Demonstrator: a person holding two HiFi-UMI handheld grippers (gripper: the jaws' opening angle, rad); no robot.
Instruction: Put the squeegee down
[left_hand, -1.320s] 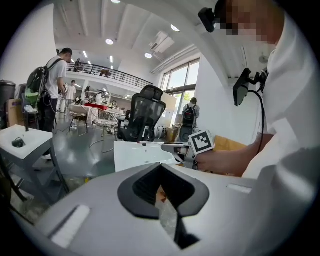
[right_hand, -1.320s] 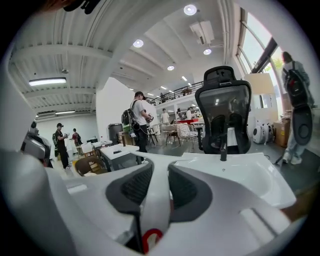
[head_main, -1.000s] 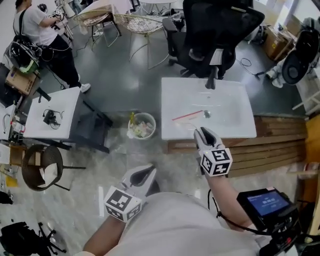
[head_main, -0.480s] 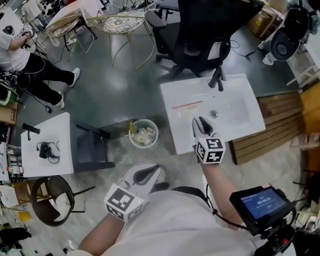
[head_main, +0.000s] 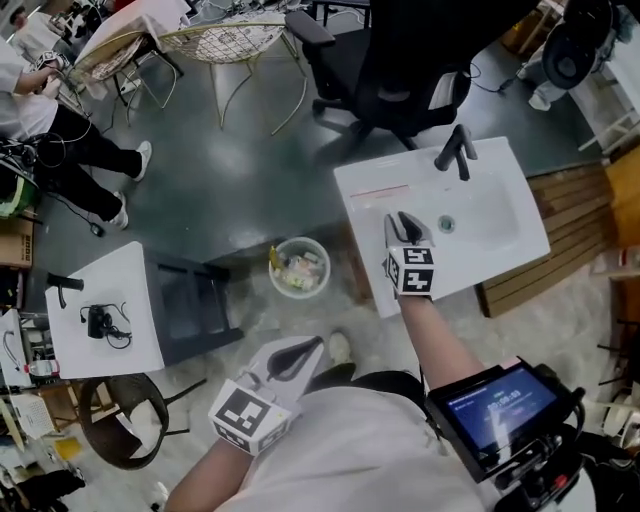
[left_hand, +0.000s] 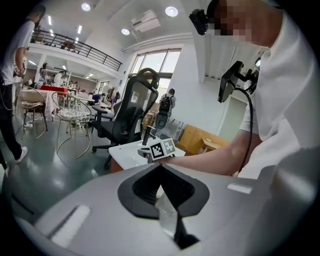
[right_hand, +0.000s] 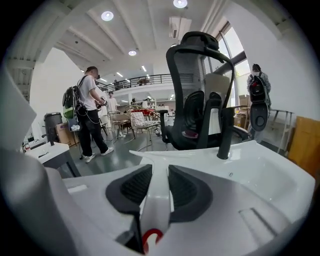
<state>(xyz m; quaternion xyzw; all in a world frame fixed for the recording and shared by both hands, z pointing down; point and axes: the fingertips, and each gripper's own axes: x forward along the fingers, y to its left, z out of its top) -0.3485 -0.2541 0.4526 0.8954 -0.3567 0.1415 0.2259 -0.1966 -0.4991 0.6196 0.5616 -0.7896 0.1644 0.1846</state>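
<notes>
Squeegee first: its white handle is pinched between the fingers of the right gripper, with a red hook end showing at the back of the grip. The long axis runs straight out along the line the gripper points. It ends in a crossbar head lying across that line, over the near left part of the white sink. Whether the head touches the sink cannot be told. The black faucet stands farther on, to the right. The left gripper has its fingers pressed together on nothing and hangs well back by the body. The set-down therefore likely falls to the right hand alone.
</notes>
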